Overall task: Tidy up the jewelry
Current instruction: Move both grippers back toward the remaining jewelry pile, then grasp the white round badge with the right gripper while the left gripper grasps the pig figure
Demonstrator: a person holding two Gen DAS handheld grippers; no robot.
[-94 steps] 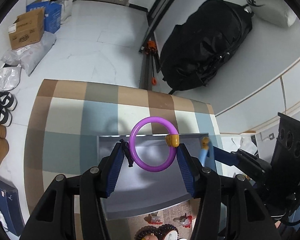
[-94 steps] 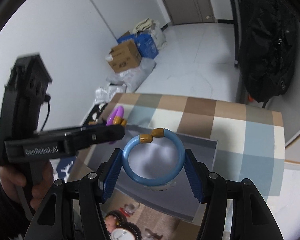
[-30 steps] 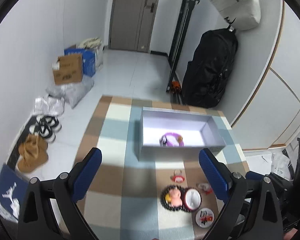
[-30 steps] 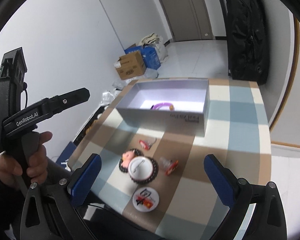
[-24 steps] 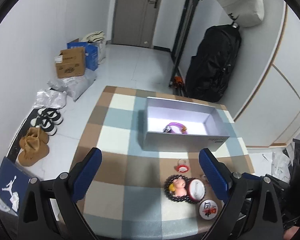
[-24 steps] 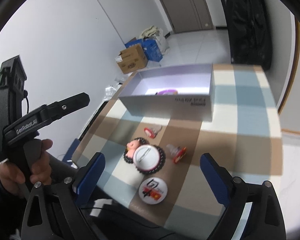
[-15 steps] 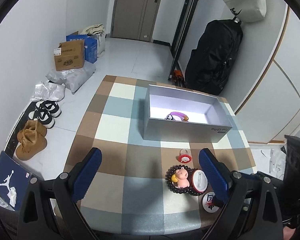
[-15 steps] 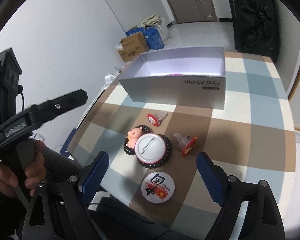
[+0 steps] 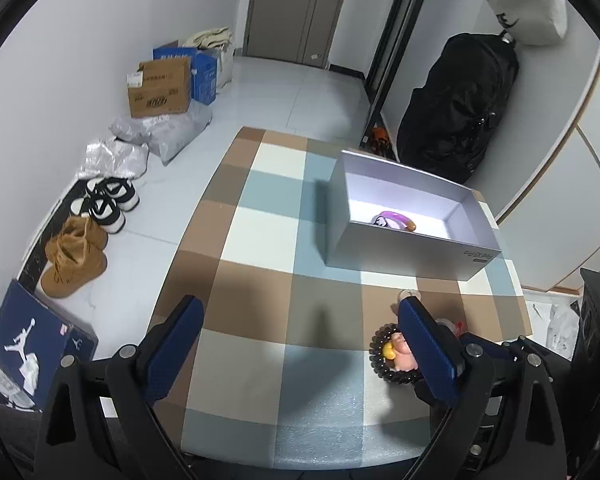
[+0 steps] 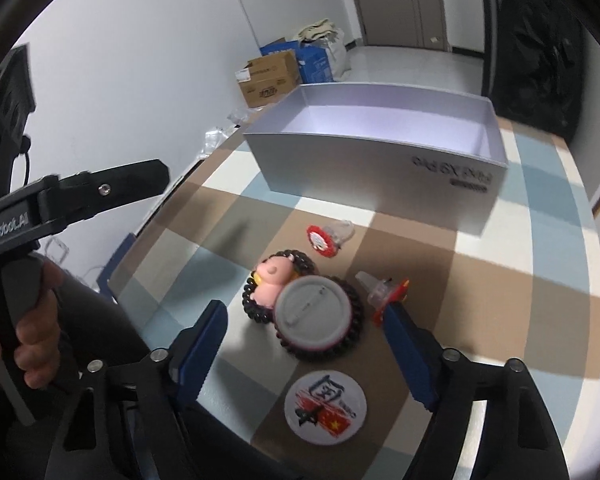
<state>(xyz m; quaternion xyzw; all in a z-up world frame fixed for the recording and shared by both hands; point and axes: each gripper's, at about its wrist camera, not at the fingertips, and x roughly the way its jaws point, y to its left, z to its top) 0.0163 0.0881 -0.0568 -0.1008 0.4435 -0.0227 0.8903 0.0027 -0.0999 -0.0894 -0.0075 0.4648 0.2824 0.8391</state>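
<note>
A grey open box (image 9: 404, 248) (image 10: 372, 176) stands at the far right of the checked table (image 9: 260, 248); a purple bracelet (image 9: 394, 219) lies inside it. In front of the box lie a dark bead bracelet (image 10: 332, 350) with a pink pig charm (image 10: 274, 272), a white pin badge face down (image 10: 312, 312) on it, a printed round badge (image 10: 325, 407) and two red-topped clear rings (image 10: 330, 236) (image 10: 384, 290). My left gripper (image 9: 300, 344) is open and empty above the table's near edge. My right gripper (image 10: 306, 334) is open and empty, low over the beads.
The left gripper's body and the hand holding it (image 10: 32, 312) fill the left of the right wrist view. On the floor beyond are shoes (image 9: 100, 204), cardboard boxes (image 9: 160, 88) and a black backpack (image 9: 456, 108) against the wall.
Both grippers let go of their bracelets over the box, opened wide and drew back toward the table's near edge. The right gripper has dropped lower toward the beads and badges.
</note>
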